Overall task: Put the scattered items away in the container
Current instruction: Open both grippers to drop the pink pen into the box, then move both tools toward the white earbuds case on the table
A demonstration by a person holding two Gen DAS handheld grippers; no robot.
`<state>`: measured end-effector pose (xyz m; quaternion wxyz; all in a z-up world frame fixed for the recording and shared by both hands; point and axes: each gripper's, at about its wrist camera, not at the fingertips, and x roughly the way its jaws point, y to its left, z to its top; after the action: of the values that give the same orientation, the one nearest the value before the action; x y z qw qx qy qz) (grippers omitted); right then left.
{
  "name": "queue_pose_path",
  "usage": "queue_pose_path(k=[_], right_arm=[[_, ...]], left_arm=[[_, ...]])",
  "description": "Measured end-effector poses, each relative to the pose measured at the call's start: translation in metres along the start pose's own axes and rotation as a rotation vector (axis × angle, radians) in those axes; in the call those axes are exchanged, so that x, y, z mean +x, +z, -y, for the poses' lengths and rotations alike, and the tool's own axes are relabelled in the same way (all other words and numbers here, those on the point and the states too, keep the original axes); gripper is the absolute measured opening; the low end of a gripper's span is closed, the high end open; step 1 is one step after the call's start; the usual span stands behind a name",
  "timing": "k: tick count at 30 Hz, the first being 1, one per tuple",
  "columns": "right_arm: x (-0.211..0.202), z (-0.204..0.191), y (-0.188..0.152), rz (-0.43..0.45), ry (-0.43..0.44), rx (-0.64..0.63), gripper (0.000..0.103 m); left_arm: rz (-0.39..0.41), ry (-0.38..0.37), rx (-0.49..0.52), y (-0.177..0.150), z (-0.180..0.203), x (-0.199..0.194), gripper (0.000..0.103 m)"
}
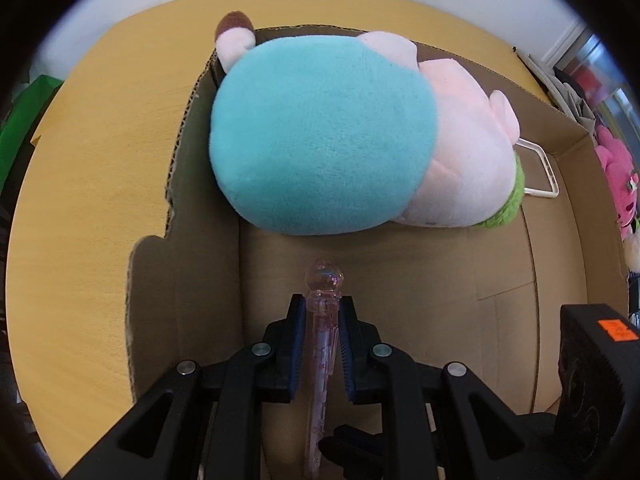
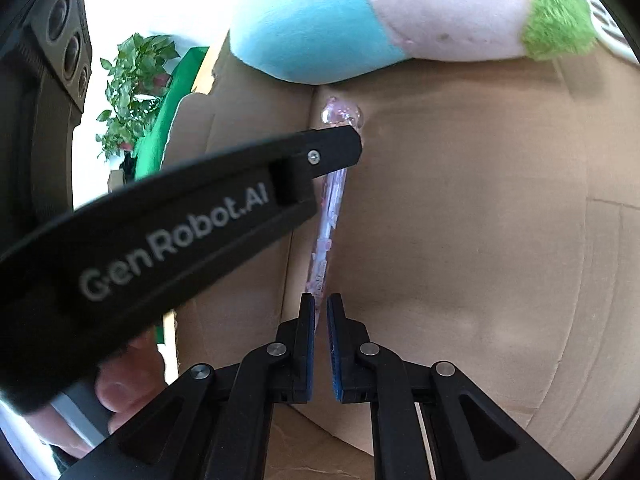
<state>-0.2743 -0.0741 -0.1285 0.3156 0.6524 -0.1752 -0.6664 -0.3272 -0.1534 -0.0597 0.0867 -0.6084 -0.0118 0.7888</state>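
Note:
A clear pink pen (image 1: pixel 322 320) with a round bauble top is clamped between the blue pads of my left gripper (image 1: pixel 322 303), held over the floor of the cardboard box (image 1: pixel 440 264). A large plush toy (image 1: pixel 320 136), teal, pink and green, lies in the box beyond it. In the right wrist view the pen (image 2: pixel 330 208) runs from the left gripper's finger (image 2: pixel 328 152) down to my right gripper (image 2: pixel 321 304). The right jaws are nearly closed around the pen's lower tip; contact is unclear. The plush (image 2: pixel 400 12) fills the top.
The box stands on a wooden table (image 1: pixel 88 184). A white frame-like item (image 1: pixel 548 168) lies in the box behind the plush. A pink plush (image 1: pixel 620 184) sits outside the box at right. A green object (image 2: pixel 160 128) and a potted plant (image 2: pixel 132 92) are at left.

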Motion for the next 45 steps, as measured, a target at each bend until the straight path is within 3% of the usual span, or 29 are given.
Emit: queue_pose_path(k=[8, 10, 15, 19, 21, 23, 25, 27, 31, 37, 45], right_arm=[[-0.022, -0.004, -0.004, 0.014, -0.021, 0.002, 0.010], [-0.023, -0.007, -0.003, 0.020, -0.029, 0.000, 0.026], [-0.042, -0.007, -0.010, 0.080, -0.046, 0.003, 0.083], [-0.071, -0.014, -0.026, 0.152, -0.066, -0.072, 0.084], [-0.104, -0.019, -0.048, 0.258, -0.117, -0.152, 0.086], [-0.128, -0.025, -0.069, 0.365, -0.223, -0.240, 0.093], [-0.149, -0.029, -0.096, 0.461, -0.378, -0.312, 0.096], [-0.157, -0.036, -0.116, 0.486, -0.433, -0.378, 0.096], [-0.185, -0.034, -0.168, 0.574, -0.527, -0.468, 0.096], [-0.208, -0.039, -0.194, 0.647, -0.570, -0.485, 0.096], [-0.234, -0.029, -0.217, 0.682, -0.569, -0.481, 0.096]], left_arm=[[0.015, -0.023, -0.026, -0.004, -0.002, -0.005, 0.017], [0.033, -0.026, -0.028, -0.005, -0.004, -0.013, 0.017], [0.122, -0.005, -0.017, -0.011, -0.003, -0.045, 0.026], [0.252, 0.068, 0.002, -0.025, -0.002, -0.083, 0.041], [0.371, 0.165, -0.006, -0.040, 0.005, -0.110, 0.050], [0.472, 0.190, -0.020, -0.062, 0.010, -0.136, 0.062], [0.551, 0.170, -0.033, -0.086, 0.014, -0.157, 0.076], [0.618, 0.142, -0.029, -0.110, 0.026, -0.170, 0.078], [0.680, 0.106, 0.001, -0.151, 0.057, -0.181, 0.078], [0.705, 0.120, -0.013, -0.195, 0.088, -0.186, 0.078], [0.711, 0.117, -0.013, -0.224, 0.108, -0.191, 0.078]])
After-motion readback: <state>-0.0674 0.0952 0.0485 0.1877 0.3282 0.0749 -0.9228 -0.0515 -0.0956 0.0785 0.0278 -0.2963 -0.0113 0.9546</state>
